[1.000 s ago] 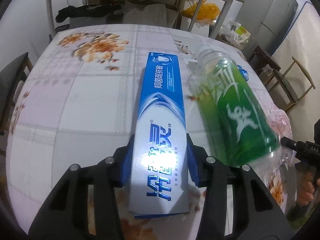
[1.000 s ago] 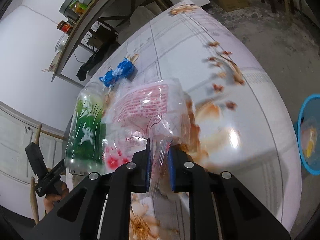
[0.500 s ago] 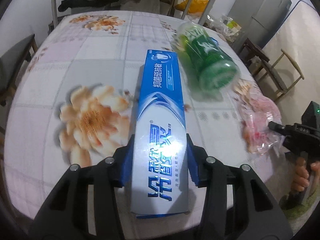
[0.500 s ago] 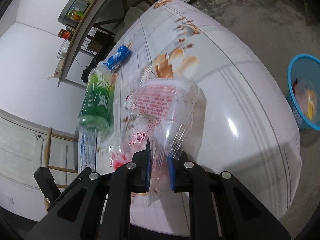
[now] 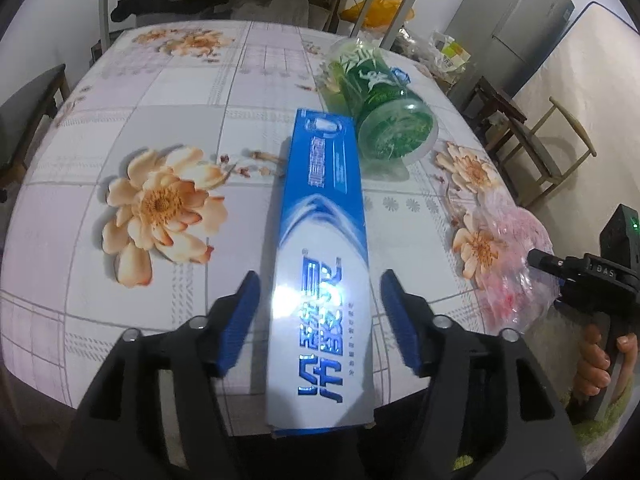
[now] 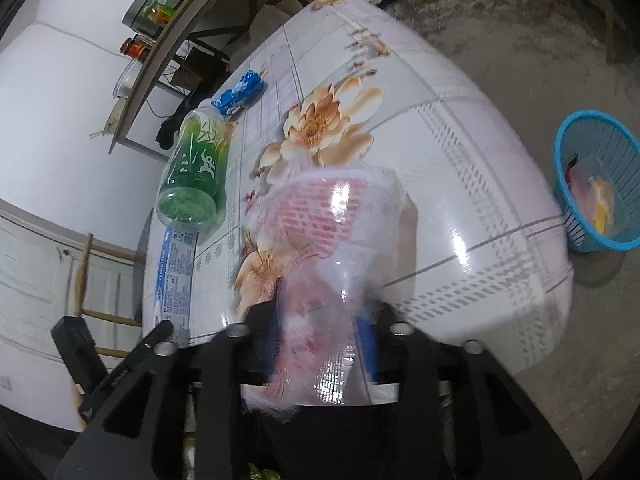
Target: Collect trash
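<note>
In the left wrist view, my left tongs (image 5: 320, 322) stand open. The toothpaste box (image 5: 322, 264) lies between the two blue pads (image 5: 240, 320), with a gap on each side, so the pads do not touch it. The box lies long on the desk (image 5: 168, 92), and its near end passes over the desk edge. Just beside its far end lies the green bottle (image 5: 380, 108) on its side. At the right edge, my right tongs (image 5: 534, 258) hold a clear plastic bag (image 5: 512, 264).

In the right wrist view, my right tongs (image 6: 320, 320) are closed on the plastic bag (image 6: 328, 240), which has pink print. The bottle (image 6: 196, 172) and the box (image 6: 172, 276) lie to the left. A blue basket (image 6: 592, 184) stands on the floor at the right.
</note>
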Tool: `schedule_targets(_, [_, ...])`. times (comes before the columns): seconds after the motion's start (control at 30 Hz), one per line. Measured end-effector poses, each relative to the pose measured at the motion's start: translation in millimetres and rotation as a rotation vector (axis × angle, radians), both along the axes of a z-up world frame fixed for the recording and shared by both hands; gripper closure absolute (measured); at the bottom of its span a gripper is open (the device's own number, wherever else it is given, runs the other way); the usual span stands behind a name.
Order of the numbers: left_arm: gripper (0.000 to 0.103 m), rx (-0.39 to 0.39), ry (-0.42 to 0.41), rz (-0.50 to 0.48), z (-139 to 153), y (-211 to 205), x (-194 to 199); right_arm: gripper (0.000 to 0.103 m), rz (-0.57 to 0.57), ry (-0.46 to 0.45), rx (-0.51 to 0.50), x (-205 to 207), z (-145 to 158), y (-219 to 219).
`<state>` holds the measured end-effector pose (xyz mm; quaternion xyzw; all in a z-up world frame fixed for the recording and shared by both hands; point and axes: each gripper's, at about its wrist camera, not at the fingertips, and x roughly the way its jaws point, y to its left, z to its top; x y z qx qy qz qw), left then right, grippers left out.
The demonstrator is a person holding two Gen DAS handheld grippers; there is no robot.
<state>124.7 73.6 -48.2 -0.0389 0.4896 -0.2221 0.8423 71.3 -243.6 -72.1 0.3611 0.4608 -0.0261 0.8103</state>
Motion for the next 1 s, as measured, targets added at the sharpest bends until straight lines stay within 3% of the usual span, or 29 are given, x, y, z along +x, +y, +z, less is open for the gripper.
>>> schedule_targets(0.17, [0.037, 0.025, -0.051, 0.003, 7, -4, 8, 0.041, -0.012, -0.017, -0.131, -4, 17, 2])
schedule_targets(0.4, [0.037, 0.071, -0.058, 0.010, -2, -10, 27, 0.026, 0.008, -0.065, -0.263, -8, 35, 12])
schedule_targets(0.77, [0.037, 0.097, -0.062, -0.008, -11, -16, 32, 0.022, 0.019, -0.072, -0.369, -4, 40, 21])
schedule_targets(0.87, [0.037, 0.103, -0.066, -0.010, -11, -16, 32, 0.012, -0.009, -0.100, -0.372, -4, 44, 17])
schedule_targets(1.0, [0.037, 0.098, -0.066, -0.008, -11, -16, 32, 0.011, -0.023, -0.065, -0.355, 3, 35, 13])
